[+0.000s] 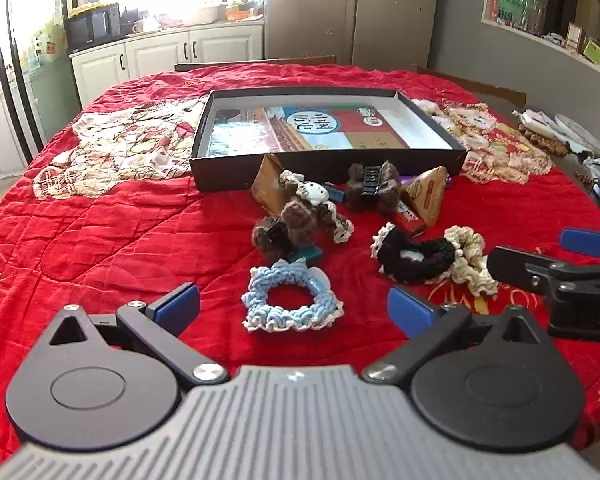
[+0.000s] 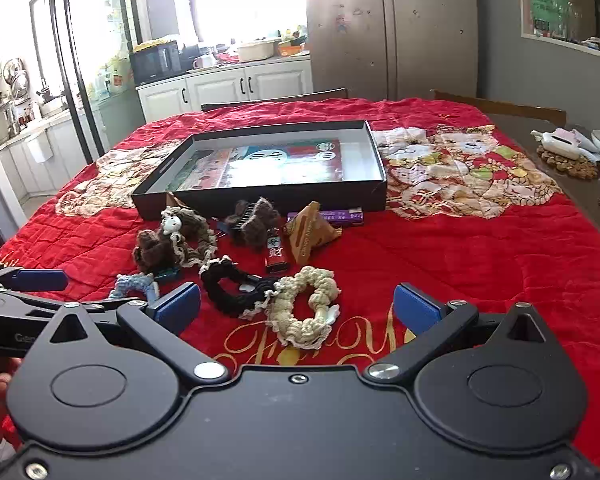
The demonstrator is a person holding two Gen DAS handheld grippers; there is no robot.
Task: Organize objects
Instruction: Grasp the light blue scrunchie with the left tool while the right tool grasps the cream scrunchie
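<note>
Nothing is held yet: the left gripper [image 1: 293, 307] and the right gripper [image 2: 297, 307] are both spread wide and empty, tilted down over the red cloth [image 1: 100, 240]. The step in hand is judged to be the approach for a first pick. The loose things are heaped on the cloth just in front of the open box [image 1: 328, 164], none of them in it. A blue scrunchie [image 1: 292, 304] is framed between the left jaws, apart from the pads; a cream scrunchie [image 2: 304, 308] lies between the right jaws, touching a black scrunchie [image 2: 236, 292] beside it. Brown furry clips [image 2: 256, 216], triangular packets [image 2: 308, 232] and a red lighter [image 2: 275, 256] lie nearer the box. Next, each gripper is probably to be lowered and closed on its scrunchie; care is called for so that the black one is not dragged along.
</note>
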